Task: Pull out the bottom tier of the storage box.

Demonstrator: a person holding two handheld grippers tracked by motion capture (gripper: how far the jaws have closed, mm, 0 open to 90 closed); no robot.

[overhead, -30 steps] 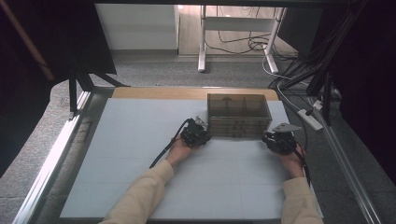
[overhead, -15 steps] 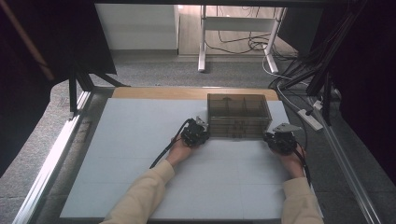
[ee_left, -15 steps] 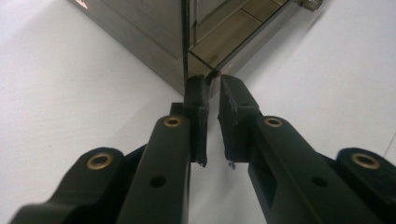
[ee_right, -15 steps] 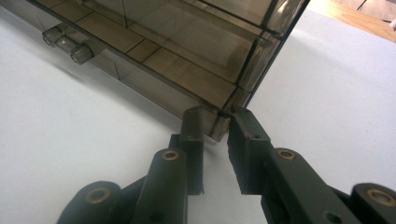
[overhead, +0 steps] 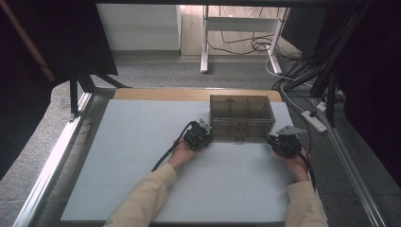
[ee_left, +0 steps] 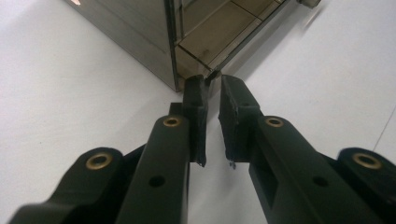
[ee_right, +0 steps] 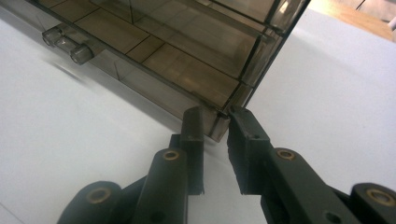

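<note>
Smoky compartment box (overhead: 241, 118) | your left gripper (ee_left: 212, 88) clamps its near-left corner, right gripper (ee_right: 215, 114) its near-right corner | one box, two grippers, on the white table (overhead: 142, 142) | right gripper view shows its front latch (ee_right: 65, 44)

One box (overhead: 241, 118) of smoky clear plastic stands on the one tabletop (overhead: 137, 156). Two grippers sit at the box's near corners: the left gripper (overhead: 204, 134) at its near left corner, the right gripper (overhead: 276, 140) at its near right corner. Each gripper has two black jaws, four in all. Two hands hold them, the left hand (overhead: 181, 153) and the right hand (overhead: 295, 163), each in one pale sleeve. One grey three-cornered plate (overhead: 289, 129) tops the right gripper. On the box's front, the right gripper view shows one latch (ee_right: 67, 44) with two round knobs. Beyond the box, one wooden strip (overhead: 161, 94) edges the tabletop, and right of the box lies one power strip (overhead: 314, 121).
</note>
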